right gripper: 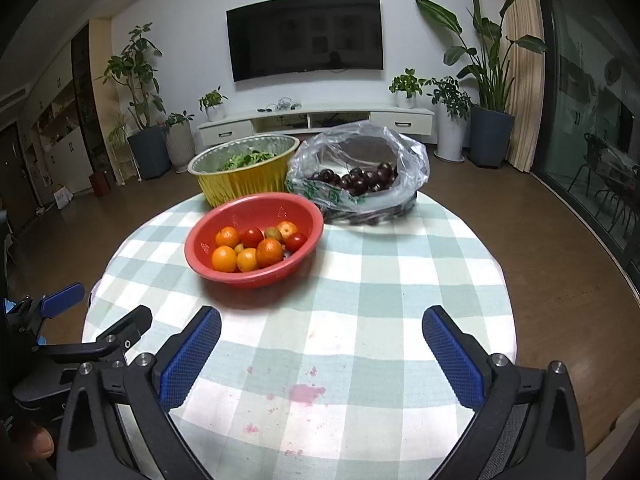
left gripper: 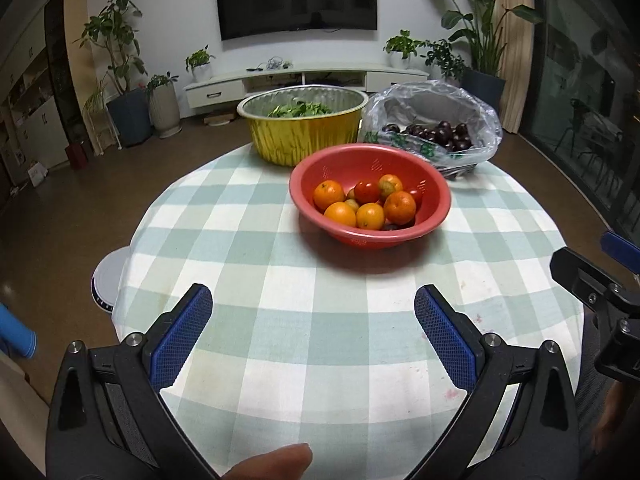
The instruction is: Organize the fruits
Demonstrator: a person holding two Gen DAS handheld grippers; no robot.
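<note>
living-room walls, a dark tv (right gripper: 306, 36) and potted plants sit behind a round surface (right gripper: 400, 280) under a green-and-white check cloth, stained pink near the front edge. on it stand three containers: a red bowl (right gripper: 208, 240) nearest, a gold foil tub (right gripper: 244, 184) of greens behind it, and a clear plastic bag (right gripper: 408, 160) of dark plums just to the right, touching or nearly touching the tub. the bowl holds the mixed fruit: about five oranges (right gripper: 269, 252), two red tomatoes (right gripper: 251, 237) and two or three small yellow-green fruits, partly hidden, so the count is rough. the plums number at least ten; more may lie under the bag's folds. the left gripper (left gripper: 314, 308) hangs over the near part of the surface with its jaws spread wide and nothing between them; the right gripper (right gripper: 322, 330) beside it is likewise wide and empty, well short of the bowl. the oranges look firm and light, with a pebbled rind that should give the pads decent purchase if taken across the widest part. the tomatoes are smooth, softer and likely to bruise or split, so a gentle squeeze across the middle suits them. the small fruits may slip between pads. the plums look slick and taut, and the bag is limp and would crumple, so reaching through its open mouth seems wiser than lifting the film.
</note>
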